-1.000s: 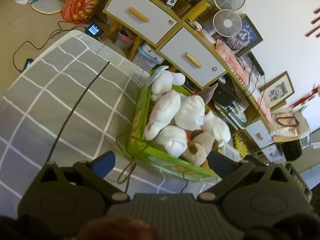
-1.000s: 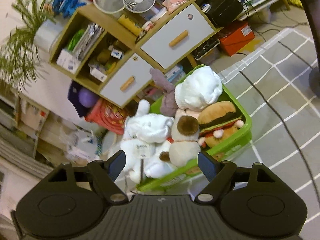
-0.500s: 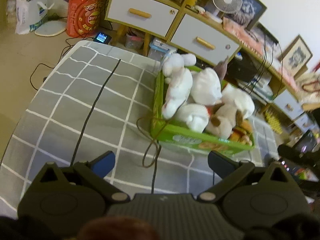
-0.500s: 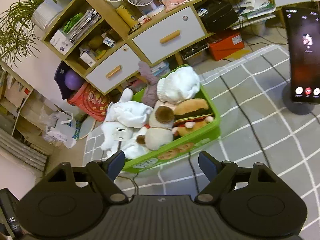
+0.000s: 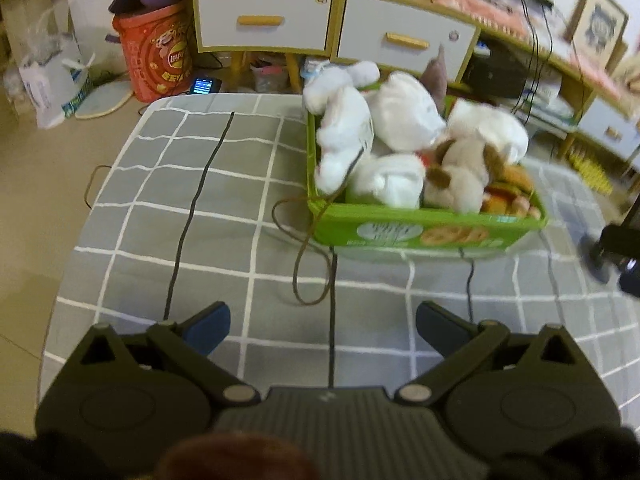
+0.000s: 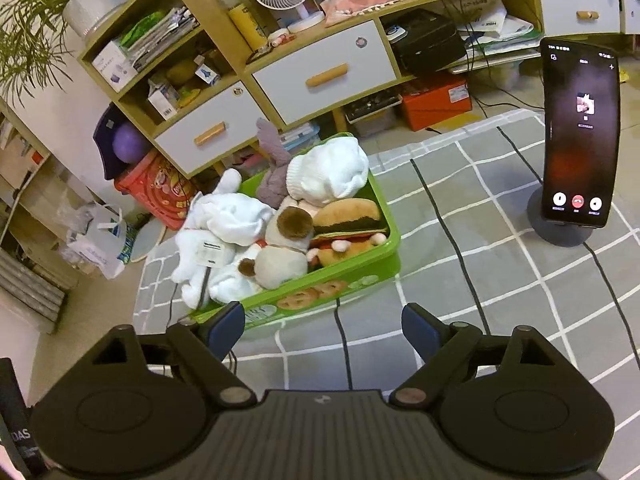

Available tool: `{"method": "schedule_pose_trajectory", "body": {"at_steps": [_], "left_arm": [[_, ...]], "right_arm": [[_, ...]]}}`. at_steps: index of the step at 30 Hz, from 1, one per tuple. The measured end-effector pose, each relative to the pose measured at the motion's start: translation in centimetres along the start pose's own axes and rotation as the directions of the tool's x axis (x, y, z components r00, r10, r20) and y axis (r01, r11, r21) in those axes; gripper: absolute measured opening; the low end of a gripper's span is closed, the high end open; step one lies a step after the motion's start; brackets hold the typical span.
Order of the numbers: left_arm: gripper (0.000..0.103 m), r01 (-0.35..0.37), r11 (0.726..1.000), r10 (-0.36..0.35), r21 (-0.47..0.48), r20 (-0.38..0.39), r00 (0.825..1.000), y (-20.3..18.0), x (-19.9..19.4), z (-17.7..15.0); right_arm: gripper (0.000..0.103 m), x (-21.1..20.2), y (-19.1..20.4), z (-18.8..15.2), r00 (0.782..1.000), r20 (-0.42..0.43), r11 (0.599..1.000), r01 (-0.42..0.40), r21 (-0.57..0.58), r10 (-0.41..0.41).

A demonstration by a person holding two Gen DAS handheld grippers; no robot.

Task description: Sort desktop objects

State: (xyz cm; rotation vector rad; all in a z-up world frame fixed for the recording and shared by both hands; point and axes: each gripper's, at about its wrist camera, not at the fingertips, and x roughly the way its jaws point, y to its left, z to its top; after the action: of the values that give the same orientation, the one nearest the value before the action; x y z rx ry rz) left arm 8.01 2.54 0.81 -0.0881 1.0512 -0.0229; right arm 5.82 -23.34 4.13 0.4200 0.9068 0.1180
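A green box [image 5: 424, 232] stands on the grey checked tablecloth [image 5: 180, 216], filled with several plush toys: white ones [image 5: 344, 128], a beige dog [image 5: 460, 176] and a burger plush [image 6: 346, 220]. It also shows in the right wrist view [image 6: 320, 296]. My left gripper [image 5: 322, 324] is open and empty, held above the cloth in front of the box. My right gripper [image 6: 322, 324] is open and empty, above the box's near side.
A phone on a stand [image 6: 576, 136] is upright on the table at right. Black cables [image 5: 196, 208] and a brown cord [image 5: 300, 272] lie across the cloth. Behind the table is a cabinet with drawers [image 6: 320, 76], a red tub [image 5: 156, 52] and bags on the floor.
Both grippers have pulled back and up from the box and levelled out; the box now looks smaller and farther. The phone has come into the right wrist view.
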Motion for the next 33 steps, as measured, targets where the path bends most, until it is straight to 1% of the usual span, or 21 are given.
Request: {"method": "schedule_pose_trajectory", "body": {"at_steps": [3, 9, 14, 33], "left_arm": [[0.102, -0.034, 0.999, 0.035, 0.027, -0.014, 0.999, -0.9, 0.1, -0.2], [0.102, -0.082, 0.993, 0.082, 0.084, -0.005, 0.997, -2.0, 0.0, -0.7], [0.102, -0.07, 0.994, 0.072, 0.088, -0.011, 0.997, -2.0, 0.0, -0.8], [0.102, -0.077, 0.991, 0.08, 0.113, -0.018, 0.997, -2.1, 0.4, -1.3]], "right_arm": [[0.09, 0.1, 0.0, -0.1, 1.0, -0.005, 1.0, 0.014, -0.011, -0.014], [0.091, 0.6, 0.3, -0.5, 0.999, -0.023, 0.998, 0.046, -0.041, -0.047], [0.091, 1.0, 0.6, -0.7, 0.998, -0.041, 0.997, 0.055, -0.051, -0.057], [0.091, 1.8, 1.1, -1.5, 0.993, -0.081, 0.992, 0.077, -0.097, -0.085]]}}
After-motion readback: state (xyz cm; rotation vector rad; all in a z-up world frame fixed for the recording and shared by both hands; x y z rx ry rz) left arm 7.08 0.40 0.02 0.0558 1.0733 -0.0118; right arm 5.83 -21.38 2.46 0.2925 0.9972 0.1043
